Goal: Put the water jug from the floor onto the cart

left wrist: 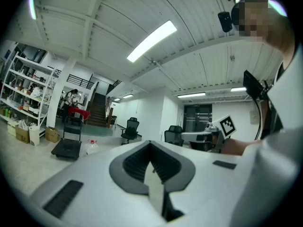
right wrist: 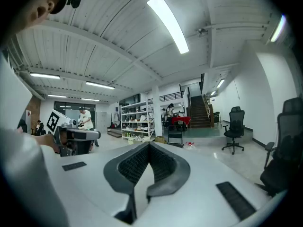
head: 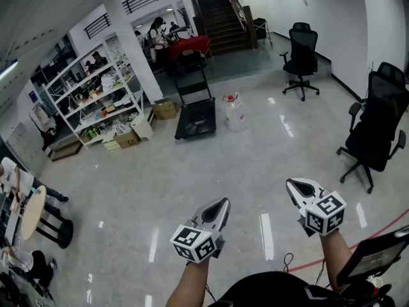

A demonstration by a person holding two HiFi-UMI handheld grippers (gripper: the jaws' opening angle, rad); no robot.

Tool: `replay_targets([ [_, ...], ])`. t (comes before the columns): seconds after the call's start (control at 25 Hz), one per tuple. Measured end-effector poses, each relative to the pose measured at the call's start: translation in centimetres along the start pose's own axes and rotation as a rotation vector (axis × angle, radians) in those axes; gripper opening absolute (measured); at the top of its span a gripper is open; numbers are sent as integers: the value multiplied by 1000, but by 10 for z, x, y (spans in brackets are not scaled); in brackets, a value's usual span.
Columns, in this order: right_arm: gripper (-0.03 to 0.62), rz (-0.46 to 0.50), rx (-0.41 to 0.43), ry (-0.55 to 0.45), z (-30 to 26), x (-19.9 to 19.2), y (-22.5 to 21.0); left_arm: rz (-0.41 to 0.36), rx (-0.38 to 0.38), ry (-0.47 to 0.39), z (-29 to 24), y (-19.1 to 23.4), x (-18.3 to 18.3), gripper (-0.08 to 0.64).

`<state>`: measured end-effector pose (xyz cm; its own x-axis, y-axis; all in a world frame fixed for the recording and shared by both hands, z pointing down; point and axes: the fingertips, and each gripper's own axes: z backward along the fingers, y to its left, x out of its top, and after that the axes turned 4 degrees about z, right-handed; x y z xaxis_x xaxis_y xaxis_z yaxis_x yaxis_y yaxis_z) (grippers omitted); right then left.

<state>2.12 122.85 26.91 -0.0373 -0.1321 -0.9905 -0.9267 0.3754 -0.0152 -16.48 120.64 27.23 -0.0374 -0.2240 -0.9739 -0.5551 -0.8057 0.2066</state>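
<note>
A clear water jug (head: 234, 114) with a red cap stands on the glossy floor far ahead, just right of a black flat cart (head: 195, 117) with an upright handle. In the left gripper view the jug (left wrist: 93, 147) and cart (left wrist: 66, 149) are small and distant. The right gripper view also has the jug (right wrist: 190, 144) and cart (right wrist: 175, 137) far off. My left gripper (head: 221, 203) and right gripper (head: 294, 184) are held side by side near my body, both shut and holding nothing, well short of the jug.
Two black office chairs (head: 301, 53) (head: 377, 126) stand at the right. White shelving (head: 96, 94) and cardboard boxes (head: 165, 109) line the back left. Stairs (head: 220, 11) rise behind a red-covered table (head: 188, 43) with people. A round table (head: 32, 213) sits at the near left.
</note>
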Motion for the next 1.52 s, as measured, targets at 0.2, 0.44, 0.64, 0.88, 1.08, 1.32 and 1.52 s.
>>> replay_targets([
  [0.2,2,15,12,8,-17,2,4,10,12,-5,2,17,-1,-5],
  [0.44,2,24,15,15,-34,0,13,4,6,-1,6,35,-5,-5],
  [0.64,2,14,15,26,-46,0,20,2,1,1,11,50,-1,-5],
  [0.88,2,-25,-9,-2,-59,-5,30,17,-20,-1,23,72,-3,-5],
  [1.08,2,-55,-18,14,-72,-17,36,39,-16,-6,19,94,-7,-5],
  [1.32,2,-39,-25,32,-103,-7,11,26,-35,7,-13,113,-1,-5],
  [1.52,2,-14,28,17,-157,11,-28,21,-22,25,-68,143,15,-5],
])
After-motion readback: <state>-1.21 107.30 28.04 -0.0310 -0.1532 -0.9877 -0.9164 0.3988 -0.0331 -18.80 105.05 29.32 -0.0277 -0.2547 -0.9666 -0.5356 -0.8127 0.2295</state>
